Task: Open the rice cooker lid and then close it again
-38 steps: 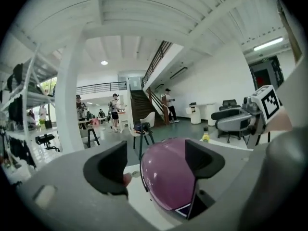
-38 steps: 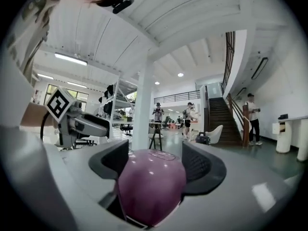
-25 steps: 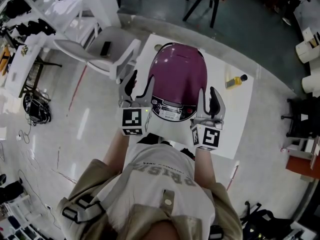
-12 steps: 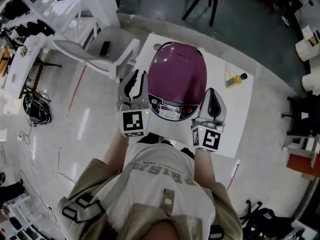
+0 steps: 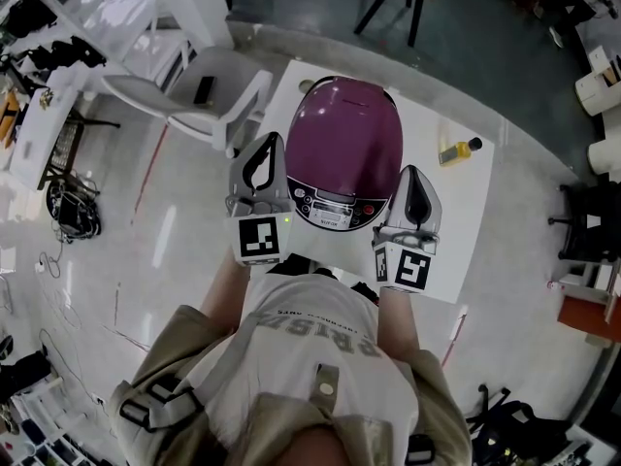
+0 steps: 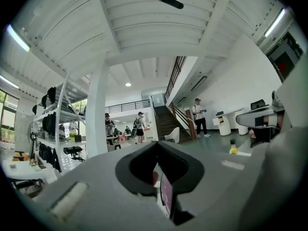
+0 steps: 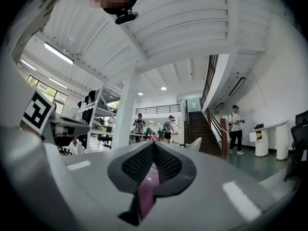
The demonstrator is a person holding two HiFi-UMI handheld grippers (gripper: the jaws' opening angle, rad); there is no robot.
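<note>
White moulded chair (image 5: 209,95) stands well off to the left of the rice cooker (image 5: 349,139), past the counter (image 5: 456,216) edge. Just beside the cooker's left flank is the left gripper (image 5: 276,142); its smooth grey fingers have just been closing and meet tip to tip, nothing between them, with only a sliver of maroon showing below. The cooker sits mid-counter, a glossy maroon dome with its lid down and a silver control panel (image 5: 330,207) facing the person. Just beside its right flank is the right gripper (image 5: 411,173), its fingers likewise pressed together and empty, their inner pads black and finely ridged. With both pairs pinched shut and flanking the cooker's front, I judge they are meant to serve as blunt tips for pushing a lid release, not for grasping. Well to the cooker's right, a small yellow bottle (image 5: 458,150) with a dark cap lies on the counter.
</note>
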